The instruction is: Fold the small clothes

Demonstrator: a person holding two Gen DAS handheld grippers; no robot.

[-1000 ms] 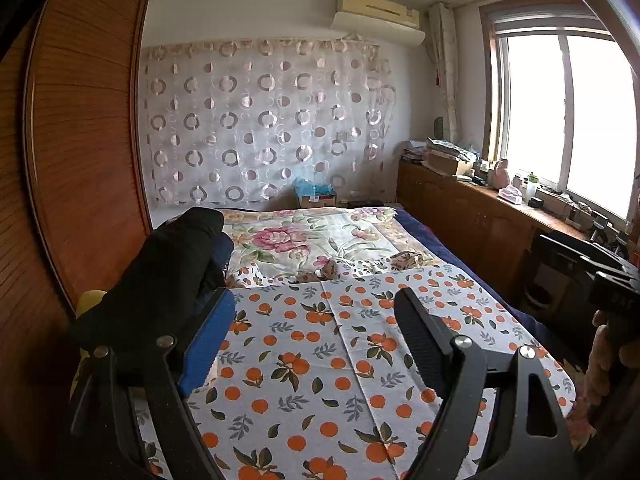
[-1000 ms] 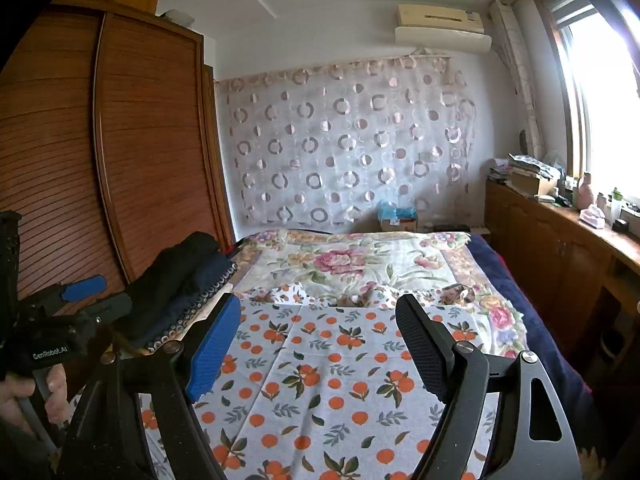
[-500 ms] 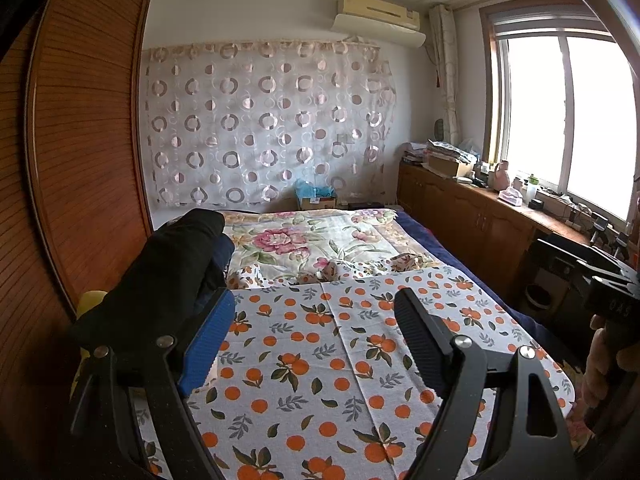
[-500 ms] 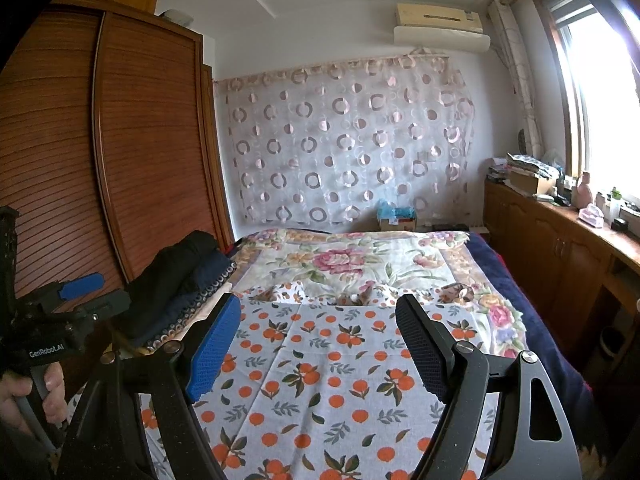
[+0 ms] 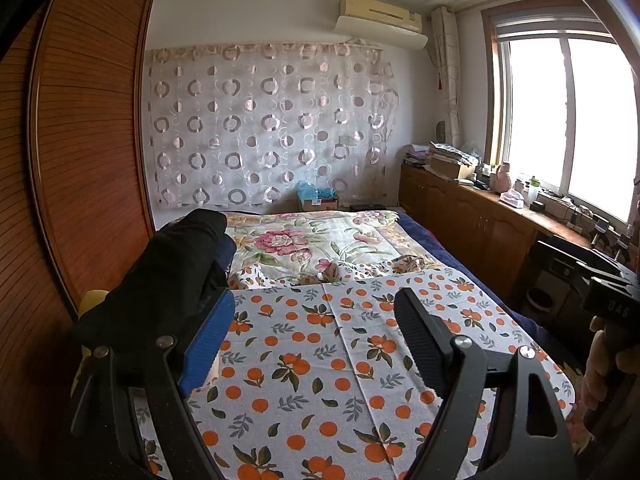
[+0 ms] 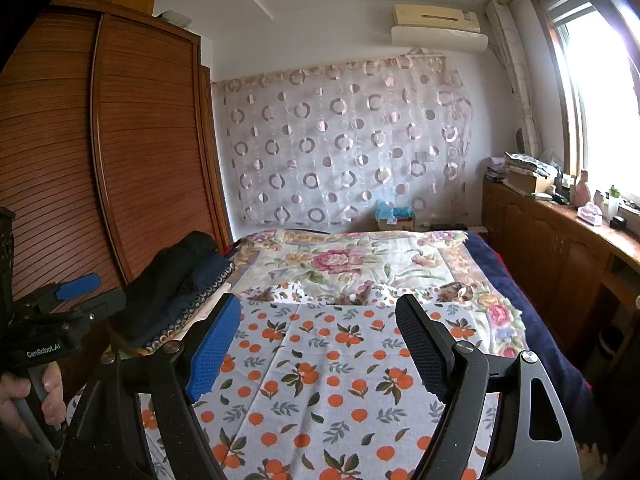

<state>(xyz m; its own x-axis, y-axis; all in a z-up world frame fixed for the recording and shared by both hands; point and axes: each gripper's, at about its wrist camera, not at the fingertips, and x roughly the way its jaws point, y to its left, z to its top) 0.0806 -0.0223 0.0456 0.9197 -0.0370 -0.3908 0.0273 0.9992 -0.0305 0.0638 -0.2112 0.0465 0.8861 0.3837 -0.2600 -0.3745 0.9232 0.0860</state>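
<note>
Bedroom surroundings are shown in both wrist views: a wooden wardrobe fills the left of the frame, a sheer curtain with ring patterns is hung across the back wall, an air conditioner is mounted at the upper centre, and a bright window is seen at the right above a low wooden cabinet crowded with small items. The bed is covered by a floral quilt in the middle of the frame and, nearer the cameras, by an orange-print sheet spread flat across the lower centre. Some small patterned fabric pieces are seen bunched where the sheet meets the quilt; what they are cannot be told. A pile of dark folded clothes is stacked along the bed's left edge, at the lower left of the right wrist view and just behind the blue pad in the left wrist view.

The left gripper is held above the sheet with its 2 fingers spread wide and nothing between them. The right gripper is likewise held over the sheet, fingers wide apart and empty. Each gripper's handle and the hand holding it are visible at the edge of the other's view.
</note>
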